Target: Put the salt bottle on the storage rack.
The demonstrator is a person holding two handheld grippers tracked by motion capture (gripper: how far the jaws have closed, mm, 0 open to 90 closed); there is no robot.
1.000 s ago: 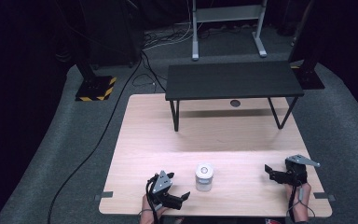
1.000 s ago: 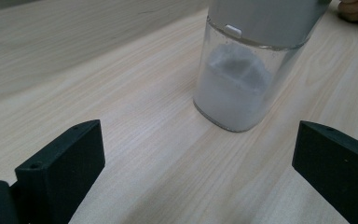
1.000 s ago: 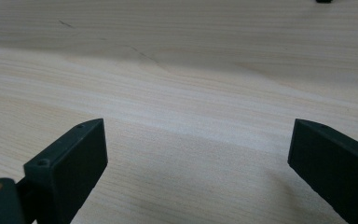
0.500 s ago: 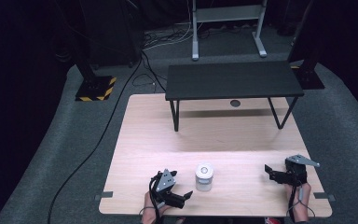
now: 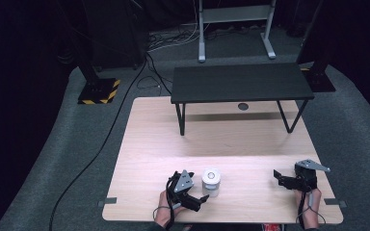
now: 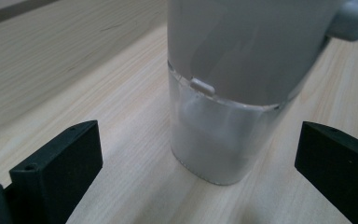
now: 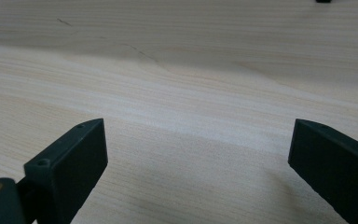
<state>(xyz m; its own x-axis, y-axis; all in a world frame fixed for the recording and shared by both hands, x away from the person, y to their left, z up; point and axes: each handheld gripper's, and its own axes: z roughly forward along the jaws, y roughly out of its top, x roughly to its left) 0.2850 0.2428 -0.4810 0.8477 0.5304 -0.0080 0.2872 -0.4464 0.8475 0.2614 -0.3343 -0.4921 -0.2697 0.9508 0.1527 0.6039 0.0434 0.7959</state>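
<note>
jar [image 5: 211, 181] stands upright on the table [image 5: 221, 139], in the lower middle of the high view, with its long axis vertical and its round lid facing up to the camera. in the left gripper view the jar [image 6: 233, 93] has a grey upper part, a clear lower part and a small tab on the seam between them; a grey piece sticks out at the upper right of that frame, and i cannot tell what it is.

compared with one second ago, the left gripper [image 5: 200, 200] has moved to the right in the high view, closer to the jar, and it has turned so that its jaws now point toward the lower side of the jar. the jar itself has not moved. the jaws are wide apart, one at each lower corner of the left gripper view, and the jar is in the gap ahead of them, touching neither. i judge that the reach is almost finished and that closing on the jar is the next step; the gripper must go a little more forward first.

the right gripper [image 5: 278, 177] stays at the lower right of the high view, well apart from the jar. its jaws are also wide apart, with bare wood between them.
</note>
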